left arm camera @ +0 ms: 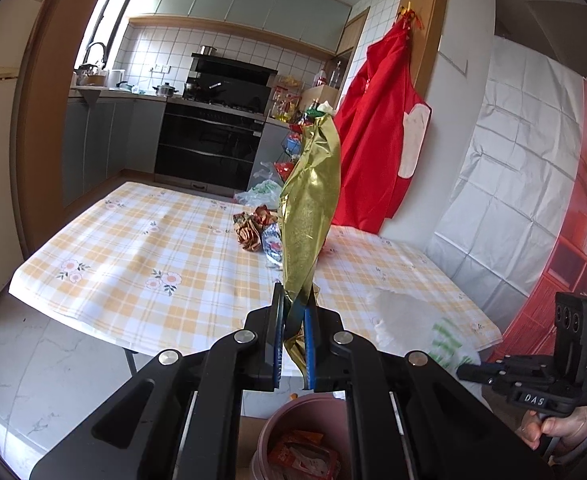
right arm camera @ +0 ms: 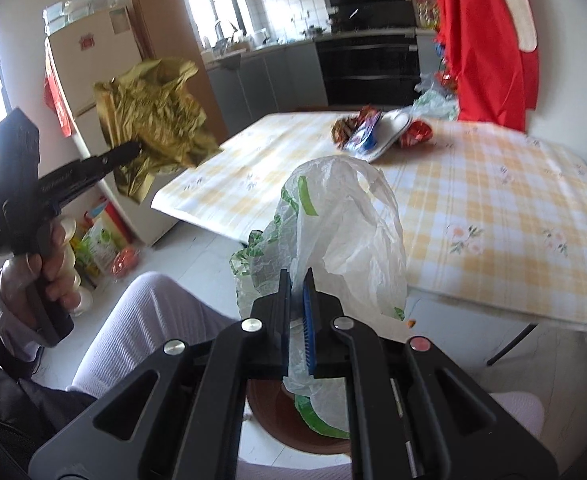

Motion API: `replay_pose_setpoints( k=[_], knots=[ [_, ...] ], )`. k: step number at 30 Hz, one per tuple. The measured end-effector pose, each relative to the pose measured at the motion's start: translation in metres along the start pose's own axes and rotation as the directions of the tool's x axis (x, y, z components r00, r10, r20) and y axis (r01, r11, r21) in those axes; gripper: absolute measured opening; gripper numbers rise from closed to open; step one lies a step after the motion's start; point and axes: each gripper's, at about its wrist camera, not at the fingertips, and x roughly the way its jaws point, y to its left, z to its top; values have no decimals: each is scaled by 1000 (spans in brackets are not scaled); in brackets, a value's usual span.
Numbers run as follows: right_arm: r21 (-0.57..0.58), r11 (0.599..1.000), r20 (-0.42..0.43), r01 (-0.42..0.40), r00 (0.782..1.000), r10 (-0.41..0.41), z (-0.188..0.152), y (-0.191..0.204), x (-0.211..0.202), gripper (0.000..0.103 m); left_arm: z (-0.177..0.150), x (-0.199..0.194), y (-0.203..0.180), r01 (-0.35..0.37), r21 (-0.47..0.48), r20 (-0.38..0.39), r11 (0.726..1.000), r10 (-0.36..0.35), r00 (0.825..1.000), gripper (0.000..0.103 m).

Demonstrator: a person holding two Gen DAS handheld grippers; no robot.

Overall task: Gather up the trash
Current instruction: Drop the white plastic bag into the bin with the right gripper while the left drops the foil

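nearest in the left wrist view, the left tongs [left arm camera: 295,300] are clenched on a gold foil wrapper [left arm camera: 311,200] that stands up and hides part of the table behind it. below them a pink bin [left arm camera: 293,420] shows only in part, cut off by the tongs' frame, with red packets inside. in the right wrist view the right tongs [right arm camera: 298,280] are clenched on a white plastic bag [right arm camera: 341,220] with green print, hanging over a brownish bin [right arm camera: 277,420] that is mostly hidden. beyond, on the checked table [right arm camera: 493,208], a blurred heap of wrappers [right arm camera: 373,130] lies near the far edge. a red apron [left arm camera: 377,140] hangs behind, its top cut off in the right view.
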Motion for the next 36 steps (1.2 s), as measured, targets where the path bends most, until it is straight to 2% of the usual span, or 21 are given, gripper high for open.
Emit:
replay_pose_setpoints(
  k=[2,4,5,11,13,15,17,20,27,34,36],
  knots=[
    [-8,1000,-25,5,1000,-5,-3,3,7,14,-2,3,1,0,-4,-12,1000,0,1000,9],
    [-3,1000,-40,6,999,-6,-5,3,10,21,-5,4,3,0,-12,-23,1000,-1,1000,9],
    [4,1000,-41,2,999,-1,-4,3,10,29,-6,5,4,1,-16,-28,1000,-1,1000,9],
    [21,999,-2,29,1000,-29,1,-2,1,37,-8,7,2,11,-15,-44,1000,-12,999,9],
    [34,998,23,58,998,-59,4,-6,-4,44,-10,6,-1,23,-11,-51,1000,-23,998,9],
    [53,994,57,93,994,-96,8,-12,-11,67,-12,8,-5,37,-3,-61,999,-37,997,9],
    [73,990,88,121,988,-127,10,-17,-16,79,-14,9,-8,54,1,-75,999,-54,996,9],
    [113,981,101,159,980,-171,10,-26,-20,91,-17,14,-13,88,-2,-96,996,-87,992,9],
    [180,964,114,194,970,-216,5,-42,-24,92,-23,22,-33,160,21,-139,987,-155,978,9],
    [237,950,126,203,963,-237,1,-55,-29,92,-30,26,-50,248,20,-172,968,-241,955,9],
    [247,947,127,207,962,-243,0,-58,-31,92,-33,31,-53,281,5,-195,960,-275,942,10]
  ],
)
